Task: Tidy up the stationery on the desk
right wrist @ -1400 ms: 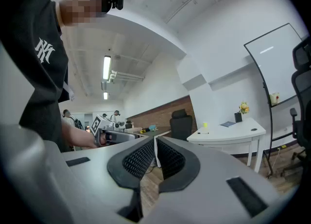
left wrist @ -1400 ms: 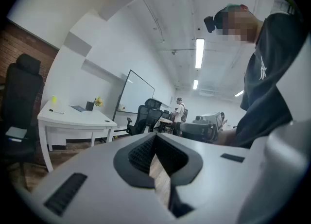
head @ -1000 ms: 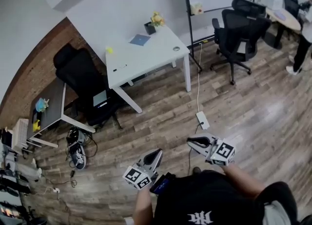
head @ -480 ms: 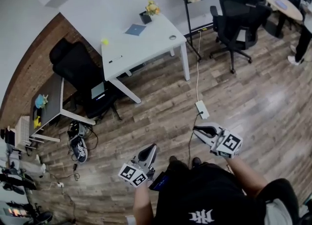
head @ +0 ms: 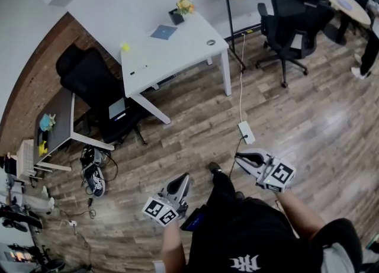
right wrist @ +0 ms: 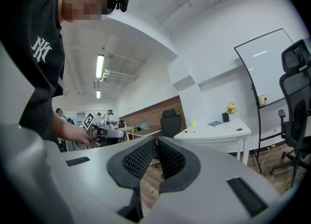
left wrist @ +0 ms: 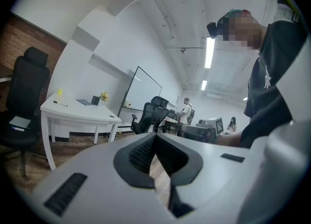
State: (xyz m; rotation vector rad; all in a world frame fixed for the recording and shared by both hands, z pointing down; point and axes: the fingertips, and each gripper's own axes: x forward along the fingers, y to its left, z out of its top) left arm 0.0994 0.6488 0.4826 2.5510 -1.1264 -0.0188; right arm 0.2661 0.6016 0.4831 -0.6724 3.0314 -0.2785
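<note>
Head view: left gripper [head: 183, 179] and right gripper [head: 238, 157], both pressed together and empty, hang over the wood floor [head: 189, 129], well apart from the white counter [head: 183, 50] holding a pen [head: 140, 69] and blue notebook [head: 163, 32]. The approach likely comes next.

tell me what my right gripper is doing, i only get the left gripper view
observer: The right gripper is shut, with nothing between its jaws.
operator: ok, anything on the floor ahead of me
observer: A white power strip lies on the wood floor, between you and the white desk.
operator: any other desk with stuff on it
observer: Yes, a grey desk by the brick wall has a small teal thing on it; I cannot tell what it is.
</note>
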